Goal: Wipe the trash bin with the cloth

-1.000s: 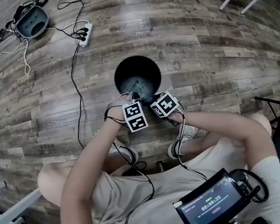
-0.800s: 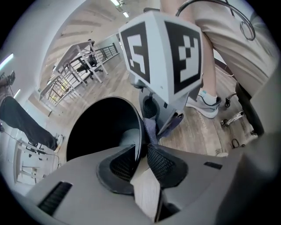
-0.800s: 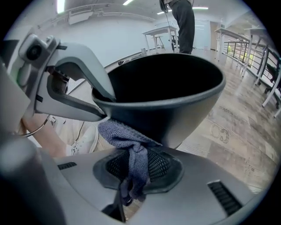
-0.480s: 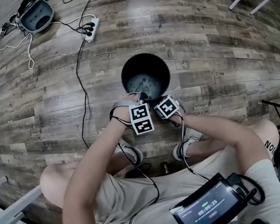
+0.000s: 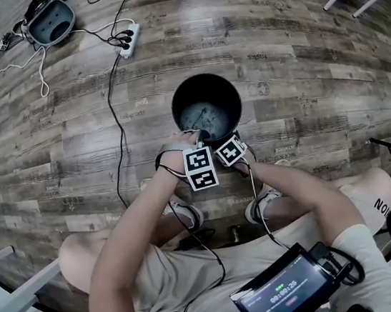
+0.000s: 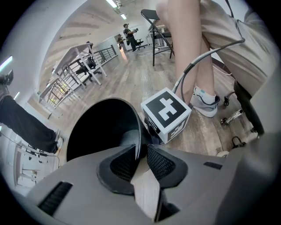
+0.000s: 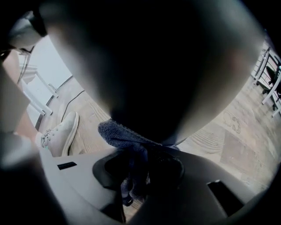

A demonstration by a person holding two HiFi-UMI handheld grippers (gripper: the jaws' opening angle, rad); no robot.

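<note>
— Your black trash bin (image 5: 202, 77) stood upright on the wood floor (image 5: 317, 98), right in front of your feet. It was round and open on top.

— Yes, and you held it with your left gripper (image 6: 141, 160). The thin near rim of the bin sat between the two jaws, and they were pinched closed on it.

— Your right gripper (image 7: 140, 169) was squeezed tight on the dark blue cloth (image 7: 120, 132). The fuzzy cloth stuck out past the jaws and touched the dark outside wall of the bin.

— Your two grippers were just beside each other on the near side of the bin. Their marker cubes (image 5: 201, 168) almost touched.

— Your white shoes (image 5: 186, 214) were on the floor behind the grippers, one on each side.

— A black cable (image 5: 113, 127) ran across the floor on your left. It went up to a white power strip (image 5: 128, 37), well apart from the bin.

— And a small screen (image 5: 284, 296) glowed close to your body, down by your right arm.
</note>
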